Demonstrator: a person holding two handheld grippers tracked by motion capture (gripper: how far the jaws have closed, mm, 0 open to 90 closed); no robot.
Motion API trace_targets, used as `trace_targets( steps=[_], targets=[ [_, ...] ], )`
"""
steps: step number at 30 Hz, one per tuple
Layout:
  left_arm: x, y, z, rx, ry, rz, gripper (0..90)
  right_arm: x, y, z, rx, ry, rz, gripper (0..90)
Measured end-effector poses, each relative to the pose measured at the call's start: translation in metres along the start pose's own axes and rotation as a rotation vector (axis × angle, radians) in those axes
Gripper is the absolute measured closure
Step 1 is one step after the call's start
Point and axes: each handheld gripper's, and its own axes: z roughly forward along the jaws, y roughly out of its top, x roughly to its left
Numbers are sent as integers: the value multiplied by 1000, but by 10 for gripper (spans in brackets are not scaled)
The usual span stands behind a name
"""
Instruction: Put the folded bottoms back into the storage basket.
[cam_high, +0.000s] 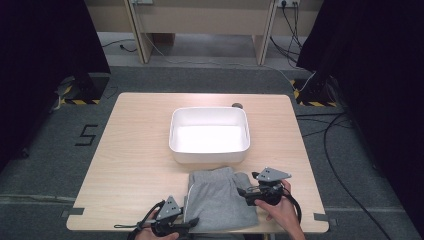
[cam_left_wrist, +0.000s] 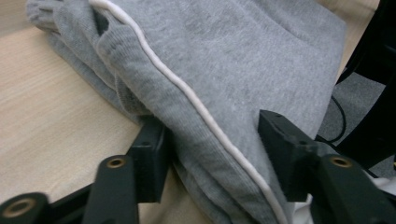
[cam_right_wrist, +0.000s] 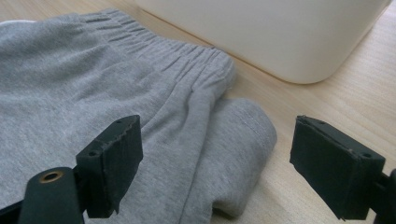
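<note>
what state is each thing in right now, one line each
grey shorts: folded, flat on the table's near edge, just in front of the tub
white tub: upright, empty
left gripper: jaws open around the shorts' piped edge
right gripper: open, jaws straddling the shorts' side edge
table: bare wood

Curtained lab: floor tape (cam_high: 80, 101), cables (cam_high: 345, 175)

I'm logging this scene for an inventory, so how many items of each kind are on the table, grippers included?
White tubs: 1
Folded grey garments: 1
Handheld grippers: 2, the left gripper and the right gripper
Total: 4
</note>
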Motion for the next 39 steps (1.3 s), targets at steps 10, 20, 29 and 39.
trace_targets(
  steps=[10,20,29,39],
  targets=[
    [1,0,-1,-9,-13,8,607,-6,1,3,8,10,15,179],
    [8,-1,-3,-10,-18,-7,621,-10,4,23,50,45,37,171],
    [10,-1,-3,-9,-33,-15,618,-9,8,42,88,72,32,164],
    [13,-1,-3,-8,-46,-34,614,-4,8,49,73,156,11,420]
  ],
)
